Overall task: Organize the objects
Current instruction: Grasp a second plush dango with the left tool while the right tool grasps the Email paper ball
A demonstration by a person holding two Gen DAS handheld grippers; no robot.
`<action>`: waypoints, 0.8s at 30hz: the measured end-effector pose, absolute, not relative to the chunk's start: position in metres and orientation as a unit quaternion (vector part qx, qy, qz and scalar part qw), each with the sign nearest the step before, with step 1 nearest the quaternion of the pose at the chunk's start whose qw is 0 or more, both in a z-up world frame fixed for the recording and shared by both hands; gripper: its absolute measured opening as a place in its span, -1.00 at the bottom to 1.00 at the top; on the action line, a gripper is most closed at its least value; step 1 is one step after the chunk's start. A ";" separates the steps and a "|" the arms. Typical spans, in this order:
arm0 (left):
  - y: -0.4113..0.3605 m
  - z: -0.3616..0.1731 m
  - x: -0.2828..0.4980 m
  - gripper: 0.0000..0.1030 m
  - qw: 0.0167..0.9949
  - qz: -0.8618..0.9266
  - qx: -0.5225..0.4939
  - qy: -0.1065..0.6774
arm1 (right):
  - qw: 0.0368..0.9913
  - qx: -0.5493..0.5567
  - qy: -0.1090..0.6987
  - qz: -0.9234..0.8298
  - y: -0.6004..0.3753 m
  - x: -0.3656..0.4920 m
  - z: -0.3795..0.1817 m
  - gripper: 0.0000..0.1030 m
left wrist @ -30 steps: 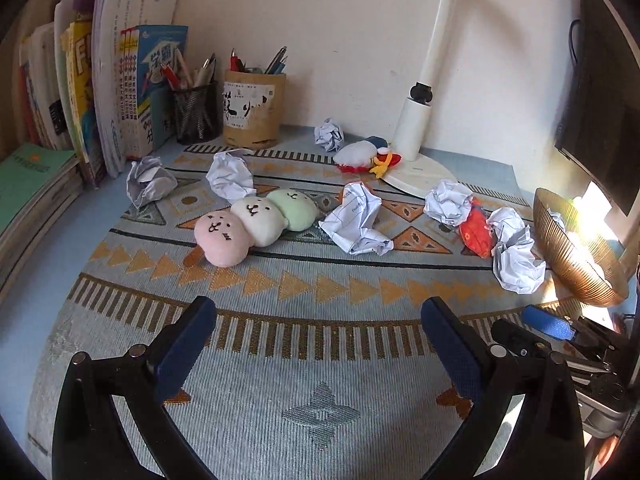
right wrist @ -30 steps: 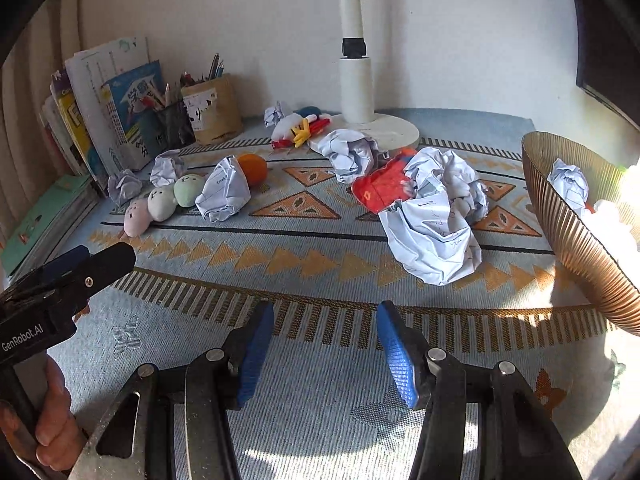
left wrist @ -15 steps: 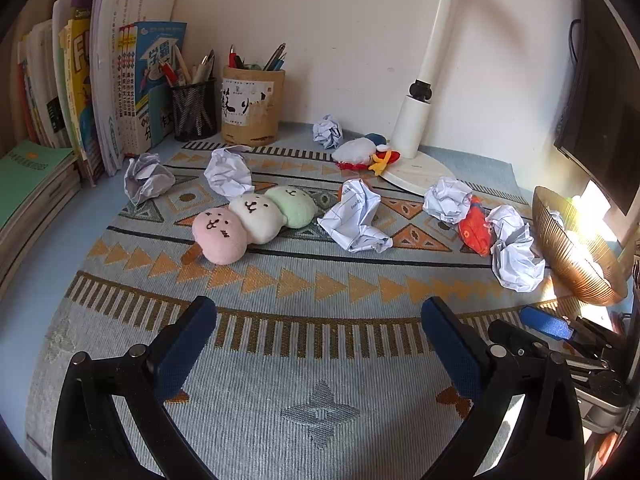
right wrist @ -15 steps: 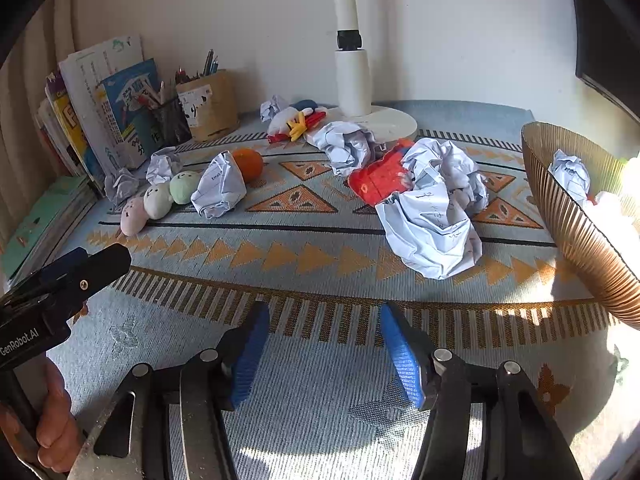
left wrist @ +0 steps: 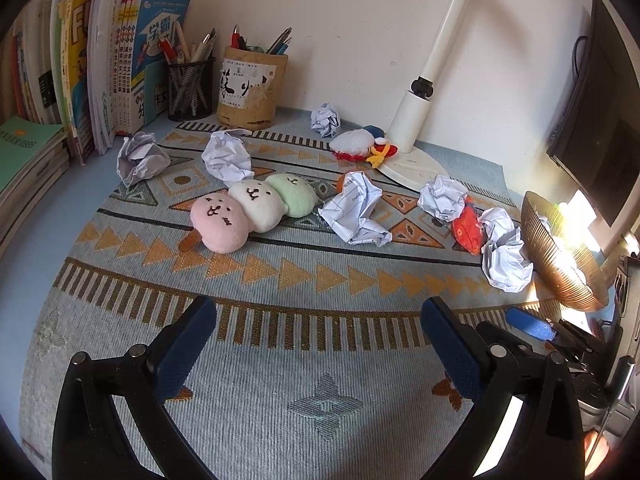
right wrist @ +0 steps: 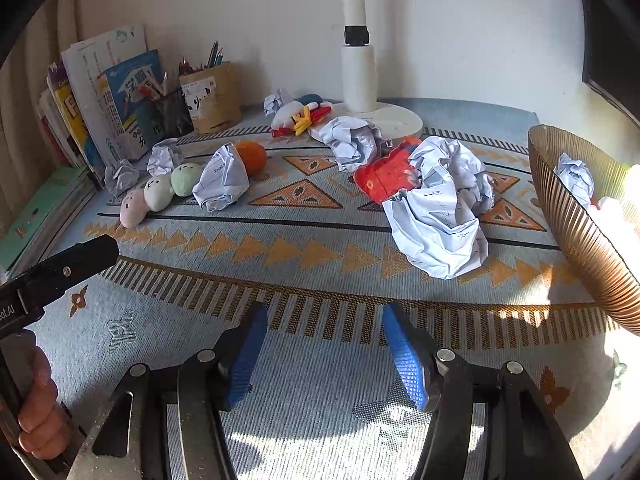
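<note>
Several crumpled paper balls lie on the patterned mat [left wrist: 304, 364]. One big ball [right wrist: 440, 216] sits just ahead of my right gripper [right wrist: 324, 344], which is open and empty over the mat. A gold ribbed bowl [right wrist: 576, 216] at the right holds a paper ball [right wrist: 576, 176]. My left gripper [left wrist: 316, 344] is open wide and empty, well short of a pink, white and green plush toy [left wrist: 252, 208] and a paper ball [left wrist: 356, 212]. A red pouch [right wrist: 384, 176] lies between paper balls.
A white lamp base [left wrist: 412, 164] stands at the back with a small plush [left wrist: 360, 144] beside it. Pen holders [left wrist: 252, 84] and upright books [left wrist: 116, 60] line the back left. An orange ball [right wrist: 252, 156] lies behind a paper ball. A monitor [left wrist: 600, 128] stands at the right.
Both grippers have moved slightly forward toward the objects and stay open. The right gripper's fingers have spread a little wider. Nothing on the mat has moved.
</note>
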State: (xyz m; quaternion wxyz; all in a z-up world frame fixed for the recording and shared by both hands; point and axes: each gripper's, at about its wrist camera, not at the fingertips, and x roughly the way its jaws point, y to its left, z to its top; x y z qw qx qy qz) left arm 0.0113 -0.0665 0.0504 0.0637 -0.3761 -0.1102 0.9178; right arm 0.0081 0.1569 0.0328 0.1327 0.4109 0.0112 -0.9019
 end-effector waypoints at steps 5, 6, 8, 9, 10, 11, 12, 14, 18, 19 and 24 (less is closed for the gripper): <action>-0.105 0.075 -0.013 0.98 0.089 0.914 -0.393 -0.041 | 0.192 0.463 0.017 -0.865 0.135 -0.007 0.044 0.14; -0.111 0.077 -0.022 0.98 0.096 0.913 -0.395 -0.027 | 0.206 0.462 0.015 -0.862 0.126 -0.013 0.053 0.14; -0.119 0.075 -0.044 0.98 0.101 0.909 -0.404 -0.004 | 0.225 0.457 0.003 -0.861 0.111 -0.028 0.068 0.41; -0.120 0.071 -0.058 0.98 0.096 0.903 -0.418 0.002 | 0.235 0.457 -0.012 -0.858 0.105 -0.038 0.072 0.52; -0.119 0.066 -0.070 0.98 0.093 0.898 -0.429 0.006 | 0.242 0.460 -0.027 -0.854 0.098 -0.048 0.071 0.58; -0.117 0.062 -0.078 0.98 0.096 0.896 -0.434 0.009 | 0.241 0.463 -0.036 -0.852 0.092 -0.059 0.069 0.58; -0.114 0.057 -0.085 0.98 0.102 0.894 -0.437 0.014 | 0.234 0.467 -0.040 -0.852 0.085 -0.068 0.065 0.58; -0.108 0.047 -0.097 0.98 0.105 0.888 -0.448 0.018 | 0.229 0.466 -0.039 -0.854 0.071 -0.083 0.058 0.58; -0.104 0.032 -0.109 0.51 0.113 0.876 -0.468 0.013 | 0.210 0.479 -0.031 -0.852 0.055 -0.106 0.039 0.53; -0.103 0.029 -0.110 0.47 0.115 0.875 -0.470 0.012 | 0.211 0.483 -0.039 -0.849 0.055 -0.111 0.035 0.45; -0.098 0.027 -0.107 0.19 0.112 0.878 -0.465 0.016 | 0.215 0.474 -0.036 -0.853 0.049 -0.119 0.029 0.05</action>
